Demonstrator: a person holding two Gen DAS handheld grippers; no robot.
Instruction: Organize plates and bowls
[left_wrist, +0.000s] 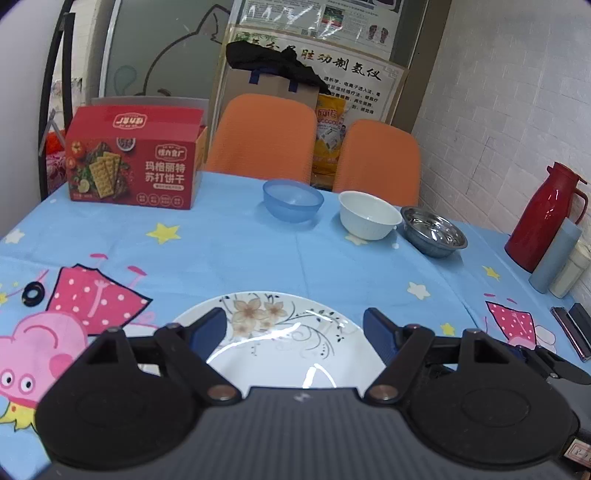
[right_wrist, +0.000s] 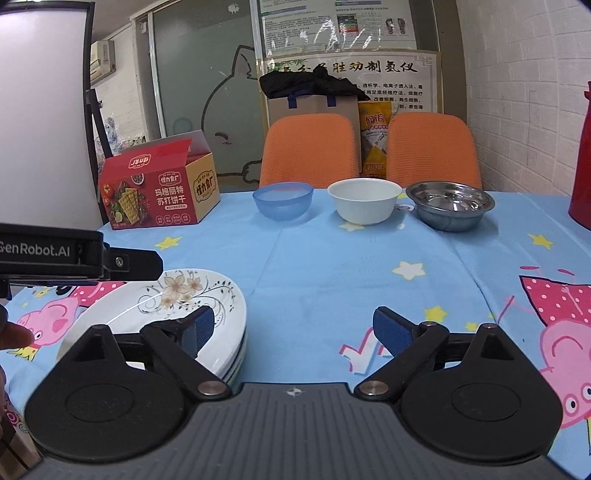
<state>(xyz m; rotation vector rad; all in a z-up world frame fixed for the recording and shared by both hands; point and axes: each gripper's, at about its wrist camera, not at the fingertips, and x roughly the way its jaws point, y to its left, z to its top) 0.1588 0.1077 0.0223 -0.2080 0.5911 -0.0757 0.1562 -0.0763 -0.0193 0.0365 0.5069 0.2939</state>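
A stack of white plates (right_wrist: 166, 306), the top one painted with brown flowers, sits on the near left of the table. In the left wrist view that top plate (left_wrist: 280, 350) lies below and between the wide-spread blue pads of my left gripper (left_wrist: 295, 332), which do not press on it. My right gripper (right_wrist: 293, 332) is open over bare tablecloth just right of the stack, with nothing between its fingers. Along the far edge stand a blue bowl (right_wrist: 282, 200), a white bowl (right_wrist: 364, 201) and a steel bowl (right_wrist: 448, 205), side by side and apart.
A red cracker box (left_wrist: 136, 162) stands at the far left. A red thermos (left_wrist: 546, 218) and pale cups (left_wrist: 565, 269) line the right wall. Two orange chairs (left_wrist: 262, 136) stand behind the table. A person's hand (right_wrist: 14, 336) shows at the left edge.
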